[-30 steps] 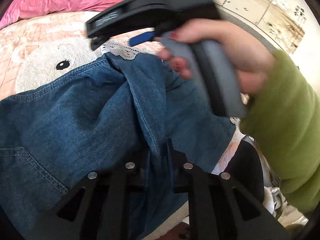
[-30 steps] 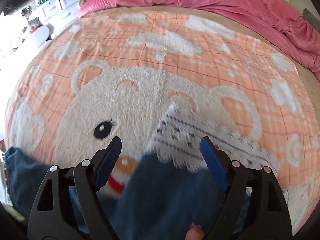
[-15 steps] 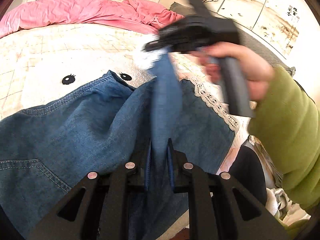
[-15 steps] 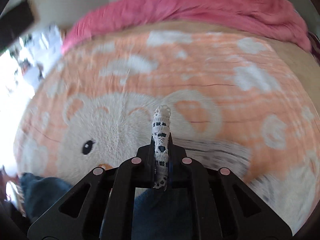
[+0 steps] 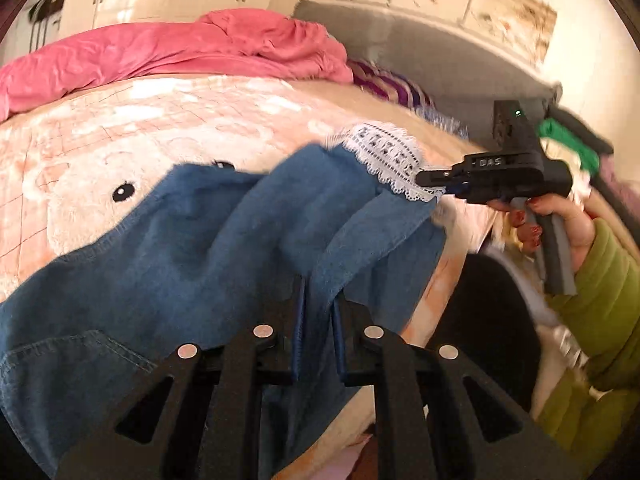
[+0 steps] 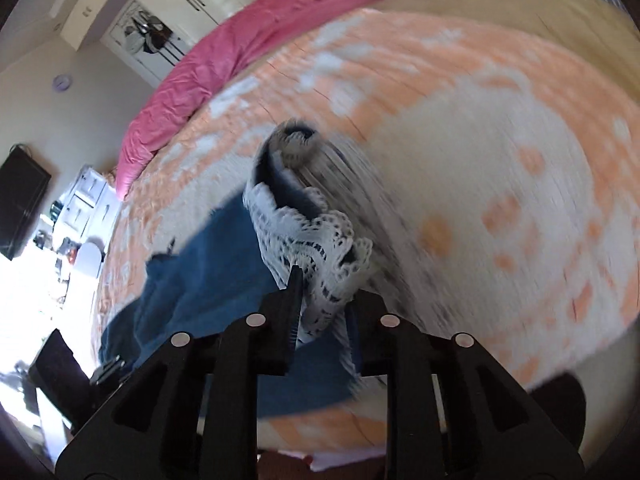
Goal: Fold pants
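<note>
Blue denim pants with a white lace hem lie on a bed. My left gripper is shut on a fold of the denim near the bed's front edge. My right gripper is shut on the lace hem and holds that leg end lifted off the bed. In the left wrist view the right gripper is at the right, pulling the hem out to the side, held by a hand in a green sleeve.
The bed has an orange and white bear blanket and a pink duvet bunched at the far side. A dark round object stands beside the bed on the right. Furniture and clutter stand by the far wall.
My right gripper closed on the lace hem, lifted it, and has swung out to the right, stretching the leg. My left gripper stays shut on the denim.
</note>
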The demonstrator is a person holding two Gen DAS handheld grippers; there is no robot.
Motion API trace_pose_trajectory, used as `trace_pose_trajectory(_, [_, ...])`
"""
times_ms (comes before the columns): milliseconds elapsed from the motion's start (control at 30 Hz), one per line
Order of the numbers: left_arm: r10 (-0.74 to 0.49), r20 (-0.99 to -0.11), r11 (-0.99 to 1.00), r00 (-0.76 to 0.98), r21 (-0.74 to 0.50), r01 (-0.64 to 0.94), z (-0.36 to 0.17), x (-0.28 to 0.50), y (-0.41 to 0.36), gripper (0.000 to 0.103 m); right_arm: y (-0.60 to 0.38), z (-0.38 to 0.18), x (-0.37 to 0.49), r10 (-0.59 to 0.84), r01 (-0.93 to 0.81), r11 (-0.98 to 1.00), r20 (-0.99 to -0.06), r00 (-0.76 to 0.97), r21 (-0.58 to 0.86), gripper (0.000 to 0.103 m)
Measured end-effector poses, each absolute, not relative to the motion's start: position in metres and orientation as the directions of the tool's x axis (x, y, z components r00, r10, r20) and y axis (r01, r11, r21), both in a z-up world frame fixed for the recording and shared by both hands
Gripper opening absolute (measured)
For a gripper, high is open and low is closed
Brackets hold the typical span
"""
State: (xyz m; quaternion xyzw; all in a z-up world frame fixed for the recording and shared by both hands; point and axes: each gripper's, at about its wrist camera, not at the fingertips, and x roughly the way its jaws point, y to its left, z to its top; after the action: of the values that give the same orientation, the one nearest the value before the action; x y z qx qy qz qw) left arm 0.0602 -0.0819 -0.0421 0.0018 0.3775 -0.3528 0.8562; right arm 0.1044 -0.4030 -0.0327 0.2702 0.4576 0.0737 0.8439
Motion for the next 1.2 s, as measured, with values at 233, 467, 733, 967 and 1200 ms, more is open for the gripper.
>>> trace_pose_trajectory(233, [-0.597,-0.669,0.746,0.444,-0.259,0.614,-0.049,0.057,-0.087,0.012,-0.415,-0.036,0.088,0.406,0.087,0.824,-0.689,0.601,0.561,0.008])
trace_pose_trajectory(467, [-0.579,-0.696,0.742,0.424,-0.233,0.629,-0.057,0.049,-0.087,0.012,-0.432,-0.038,0.075,0.334,0.092,0.881,-0.747,0.575,0.465,0.008])
trace_pose_trajectory(733, [-0.550,-0.727,0.737,0.410,-0.192,0.649,-0.062,0.040,-0.091,0.012,-0.430,-0.045,0.069,0.310,0.056,0.910,-0.764,0.566,0.411,0.010])
trace_pose_trajectory(967, [-0.542,-0.728,0.743,0.420,-0.182,0.644,-0.063,0.037,-0.087,0.012,-0.423,-0.009,0.052,0.185,0.048,0.958,-0.735,0.653,0.284,0.028])
trace_pose_trajectory(1200, [-0.520,-0.720,0.764,0.460,-0.150,0.628,-0.064,0.038,-0.098,0.012,-0.378,-0.003,0.058,0.246,-0.111,0.967,-0.721,0.648,0.230,0.034])
